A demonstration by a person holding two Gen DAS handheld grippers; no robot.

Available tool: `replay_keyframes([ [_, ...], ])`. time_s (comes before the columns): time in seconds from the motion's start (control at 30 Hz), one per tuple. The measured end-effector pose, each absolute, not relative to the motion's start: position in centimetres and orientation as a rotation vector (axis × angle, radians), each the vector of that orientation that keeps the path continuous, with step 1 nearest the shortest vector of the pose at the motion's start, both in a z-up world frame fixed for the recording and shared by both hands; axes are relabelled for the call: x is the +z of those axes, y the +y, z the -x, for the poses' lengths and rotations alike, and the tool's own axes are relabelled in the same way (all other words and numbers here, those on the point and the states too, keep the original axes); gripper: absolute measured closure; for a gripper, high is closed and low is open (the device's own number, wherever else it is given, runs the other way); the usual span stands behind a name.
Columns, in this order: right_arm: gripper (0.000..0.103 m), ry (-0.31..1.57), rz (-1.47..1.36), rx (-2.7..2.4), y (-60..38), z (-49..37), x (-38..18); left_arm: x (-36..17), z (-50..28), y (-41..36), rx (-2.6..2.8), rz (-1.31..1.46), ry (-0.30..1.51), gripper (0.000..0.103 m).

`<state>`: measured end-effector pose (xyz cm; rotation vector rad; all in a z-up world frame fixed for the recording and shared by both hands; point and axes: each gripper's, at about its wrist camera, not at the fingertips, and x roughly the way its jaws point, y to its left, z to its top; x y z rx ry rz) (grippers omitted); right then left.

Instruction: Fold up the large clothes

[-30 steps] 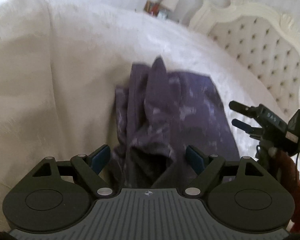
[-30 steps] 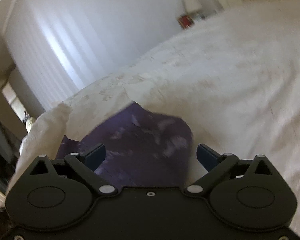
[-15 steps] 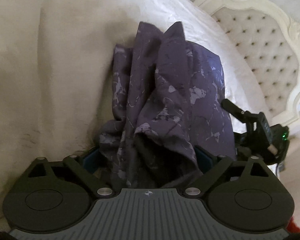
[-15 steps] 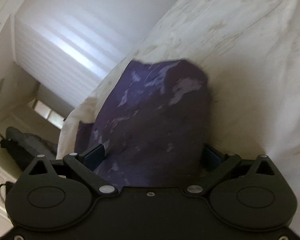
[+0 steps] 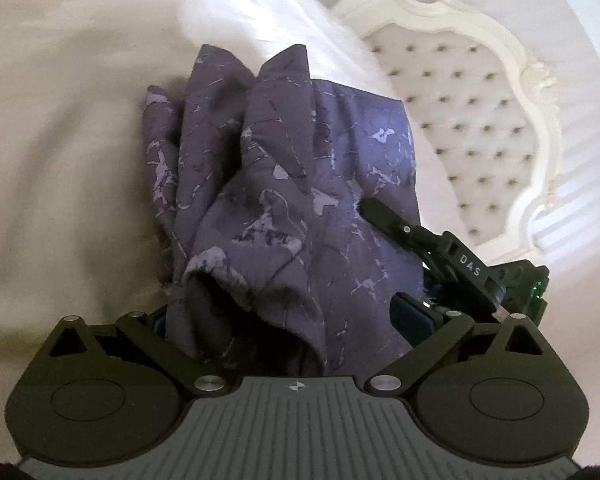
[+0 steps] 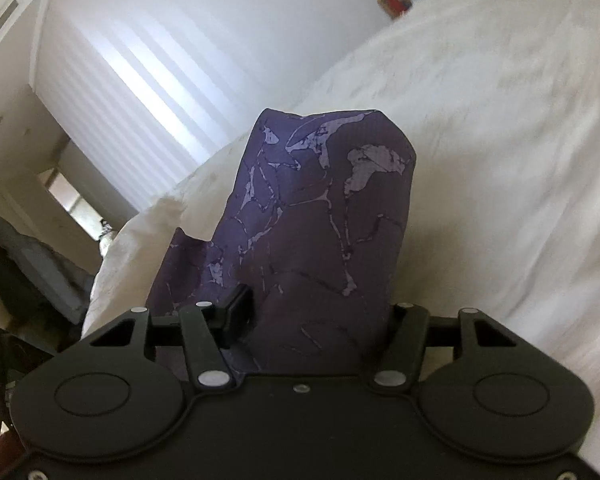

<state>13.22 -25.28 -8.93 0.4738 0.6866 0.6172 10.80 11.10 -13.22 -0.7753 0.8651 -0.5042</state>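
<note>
A purple garment with a pale marbled print (image 5: 300, 152) lies bunched in folds on the white bedspread (image 5: 60, 160). My left gripper (image 5: 284, 316) is at its near end. Its jaws are opening and stand wide, with a rumpled fold between them and no pad pressing on it. In the right wrist view the same garment (image 6: 332, 220) rises between the jaws of my right gripper (image 6: 318, 304), which are closing around it. The cloth hides the right pad. In the left wrist view one of its fingers (image 5: 392, 224) lies over the garment's right edge.
A white tufted headboard (image 5: 460, 120) stands at the right. The bedspread (image 6: 500, 160) stretches away on all sides of the garment. Beyond the bed's edge are a dark chair or bag (image 6: 28, 272) and bright window blinds (image 6: 120, 60).
My left gripper has moved in over the garment, and cloth now sits between its wider jaws. My right gripper's jaws have narrowed around the garment's edge.
</note>
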Motion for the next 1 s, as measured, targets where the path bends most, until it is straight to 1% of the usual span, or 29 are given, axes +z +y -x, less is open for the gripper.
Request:
replay_keyframes([
  [0.23,0.040,0.609,-0.375,0.449,-33.8,-16.1,-4.7,-11.0,-18.8,2.1,-0.661,0.730,0.823,0.002],
  [0.37,0.038,0.578,-0.374,0.340,-39.0,-17.9,-3.7,-10.8,-23.4,-2.7,-0.716,0.691,0.826,0.002],
  [0.43,0.032,0.575,-0.371,0.282,-40.5,-18.7,-4.3,-11.5,-24.3,-4.0,-0.700,0.660,0.832,0.003],
  [0.5,0.020,0.606,-0.339,0.193,-40.4,-19.8,-5.6,-13.0,-25.0,-4.5,-0.613,0.618,0.858,0.006],
  [0.6,0.015,0.708,-0.297,0.073,-39.8,-21.0,-9.3,-15.5,-24.7,-3.7,-0.558,0.585,0.884,0.012],
  [0.67,0.011,0.685,-0.350,0.069,-40.0,-20.6,-10.5,-15.4,-23.7,-3.5,-0.577,0.532,0.850,0.013],
  [0.77,0.006,0.672,-0.335,0.052,-40.0,-20.2,-10.2,-14.6,-23.3,-4.1,-0.574,0.487,0.841,0.013],
  [0.87,0.005,0.658,-0.289,0.038,-39.6,-19.7,-9.3,-13.6,-22.9,-3.9,-0.555,0.461,0.831,0.013],
  [0.97,0.000,0.641,-0.270,0.030,-38.5,-18.0,-8.6,-12.3,-21.7,-4.3,-0.541,0.376,0.777,0.013],
  [1.0,0.000,0.640,-0.256,0.021,-38.1,-17.2,-8.5,-11.8,-20.8,-4.2,-0.535,0.342,0.754,0.012],
])
